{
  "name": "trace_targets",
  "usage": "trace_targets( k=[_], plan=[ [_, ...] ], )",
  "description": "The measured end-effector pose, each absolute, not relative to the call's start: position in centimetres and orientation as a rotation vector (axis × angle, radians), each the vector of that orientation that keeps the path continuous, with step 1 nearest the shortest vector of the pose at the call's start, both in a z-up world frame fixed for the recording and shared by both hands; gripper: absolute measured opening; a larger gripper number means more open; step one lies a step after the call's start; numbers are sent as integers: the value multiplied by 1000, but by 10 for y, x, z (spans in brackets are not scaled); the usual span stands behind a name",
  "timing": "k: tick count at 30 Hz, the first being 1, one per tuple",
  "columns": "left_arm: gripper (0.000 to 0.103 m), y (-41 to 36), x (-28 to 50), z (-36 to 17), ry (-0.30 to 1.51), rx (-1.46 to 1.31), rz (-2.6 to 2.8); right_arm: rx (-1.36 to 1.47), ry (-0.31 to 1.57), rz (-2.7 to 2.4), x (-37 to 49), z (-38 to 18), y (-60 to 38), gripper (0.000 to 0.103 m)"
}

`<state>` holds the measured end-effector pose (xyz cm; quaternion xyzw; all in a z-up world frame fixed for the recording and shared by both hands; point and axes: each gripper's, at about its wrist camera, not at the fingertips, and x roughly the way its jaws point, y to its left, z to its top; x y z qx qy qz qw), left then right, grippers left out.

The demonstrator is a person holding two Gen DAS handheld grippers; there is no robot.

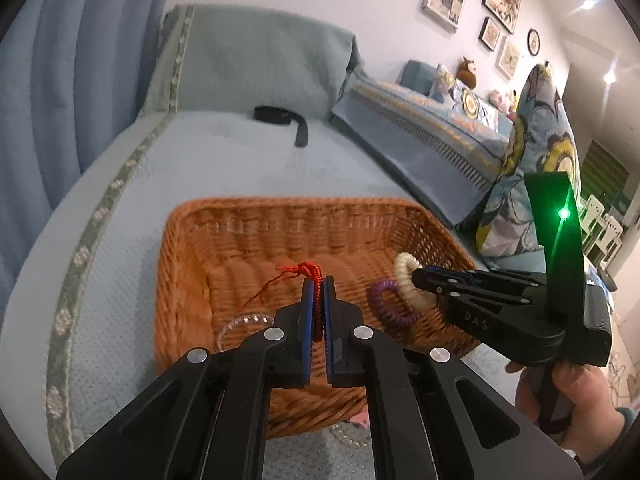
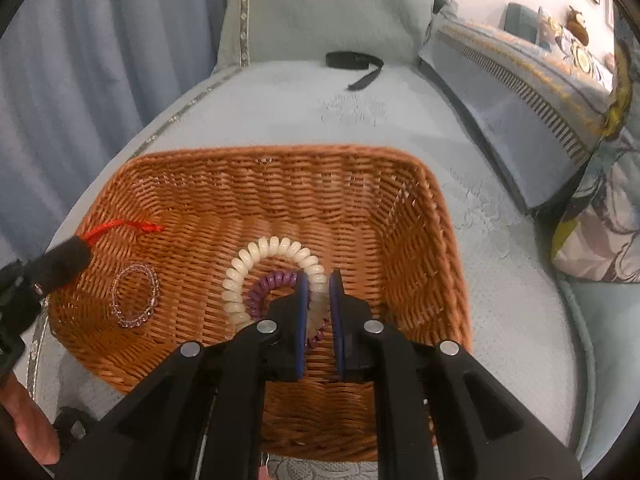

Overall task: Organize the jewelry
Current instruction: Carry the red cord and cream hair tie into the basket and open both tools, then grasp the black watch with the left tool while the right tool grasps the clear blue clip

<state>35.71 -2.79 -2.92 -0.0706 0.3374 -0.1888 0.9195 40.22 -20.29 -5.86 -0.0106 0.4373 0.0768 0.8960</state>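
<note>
A wicker basket (image 1: 280, 216) (image 2: 280, 164) sits on the light blue bed cover. My left gripper (image 1: 319, 280) is shut on a red cord bracelet (image 1: 316, 280) and holds it over the basket; its red tail (image 2: 120, 226) shows at the left of the right wrist view. My right gripper (image 2: 319, 276) (image 1: 418, 274) is shut on a cream spiral hair tie (image 2: 256, 256) (image 1: 404, 276) inside the basket. A purple spiral hair tie (image 2: 266, 286) (image 1: 384, 304) lies under it on the basket floor. A clear bead bracelet (image 2: 134, 296) (image 1: 244, 322) lies at the basket's left.
A black strap (image 1: 280, 116) (image 2: 354, 62) lies on the cover near the headboard. A folded striped blanket (image 1: 420, 128) and a floral pillow (image 1: 532, 152) are to the right. Blue curtains (image 2: 100, 40) hang at the left.
</note>
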Motion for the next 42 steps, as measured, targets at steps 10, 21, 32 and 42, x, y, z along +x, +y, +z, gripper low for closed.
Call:
trace_targets(
  k=[10,21,32,42],
  plan=[
    [40,-13,319,3,625,-150,-446,55,828,246,357,-33,-218,38],
    [44,46,197,18,540,-212,-454,128,740,324,220,-20,-247,40],
    [44,74,147,-58,691,-317,-394,107,814,331,149,-93,-229,40],
    [46,77,178,-84,758,-389,-345,105,837,335,151,-104,-225,40]
  ],
)
